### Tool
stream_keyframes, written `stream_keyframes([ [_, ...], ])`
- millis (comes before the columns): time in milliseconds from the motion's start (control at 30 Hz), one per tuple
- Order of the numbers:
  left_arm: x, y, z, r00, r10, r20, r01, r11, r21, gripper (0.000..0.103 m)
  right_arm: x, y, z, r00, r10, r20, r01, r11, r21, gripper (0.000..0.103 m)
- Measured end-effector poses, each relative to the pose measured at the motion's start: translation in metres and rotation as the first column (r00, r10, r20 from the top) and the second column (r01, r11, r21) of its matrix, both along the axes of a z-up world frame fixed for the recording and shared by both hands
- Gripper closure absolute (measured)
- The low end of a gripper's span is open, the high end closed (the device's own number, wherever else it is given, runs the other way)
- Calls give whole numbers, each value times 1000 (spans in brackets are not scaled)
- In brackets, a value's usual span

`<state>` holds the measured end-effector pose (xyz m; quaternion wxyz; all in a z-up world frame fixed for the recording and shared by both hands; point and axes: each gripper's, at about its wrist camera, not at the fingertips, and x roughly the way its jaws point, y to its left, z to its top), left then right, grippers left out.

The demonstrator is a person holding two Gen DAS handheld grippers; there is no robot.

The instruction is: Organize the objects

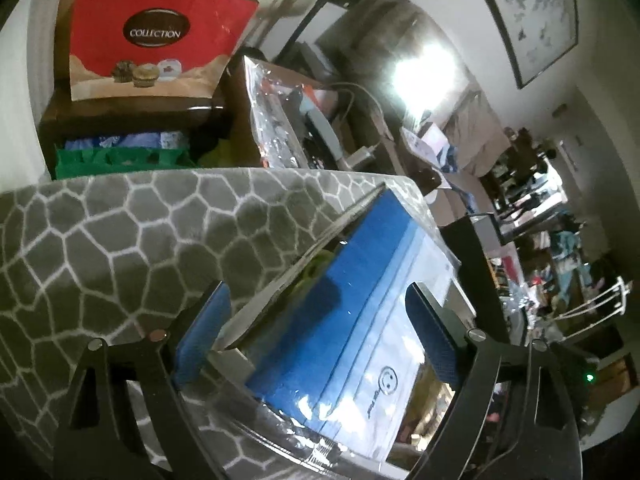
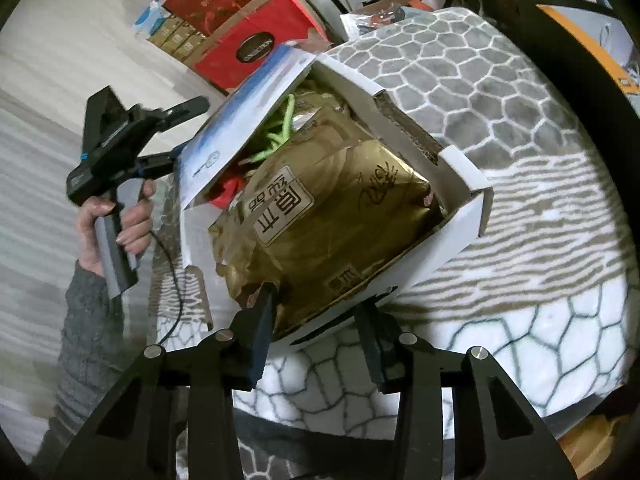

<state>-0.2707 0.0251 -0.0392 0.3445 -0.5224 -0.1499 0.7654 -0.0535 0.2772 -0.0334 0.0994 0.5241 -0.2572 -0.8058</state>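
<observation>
Right now the left gripper (image 1: pixel 320 320) has its jaws spread wide on either side of the blue-and-white lid flap (image 1: pixel 360 280) of a cardboard box (image 2: pixel 460 184); its blue pads (image 1: pixel 204 332) sit beside the flap edges, and whether they actually press on it can't be told. From the right wrist view the same left gripper (image 2: pixel 172 136) shows at the flap's outer edge, held by a hand (image 2: pixel 116 224) in a grey knit sleeve (image 2: pixel 84 320), cable trailing down. Right gripper (image 2: pixel 316 320) is partly closed with jaws straddling the box's near lower corner, one pad (image 2: pixel 260 336) against the crinkled gold foil bag (image 2: pixel 328 216) that bulges out of the opening, the other below the white box wall; firm clamp unclear. Box lies tilted on a grey blanket (image 2: pixel 480 92) with white web pattern, lid half raised. Inside, behind the gold bag, something green (image 2: pixel 280 132) and something red (image 2: pixel 228 192). Beyond the blanket stands a red gift bag (image 1: pixel 160 36) marked COLLECTION, with a green bag (image 1: pixel 120 160) below it.
</observation>
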Motion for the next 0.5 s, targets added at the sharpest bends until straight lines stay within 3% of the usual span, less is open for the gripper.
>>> stream_keyframes([
  [100,11,0,2,1000,-9,11,9,1000,15,16,-7,5,5,1000,-7,0,7,996,91,64],
  [233,35,2,8,1000,-15,-26,14,999,-31,16,-22,16,8,1000,-7,10,5,983,185,64],
  [500,70,-13,11,998,49,-31,-51,995,-84,16,-58,23,12,998,55,-12,-49,960,277,63],
])
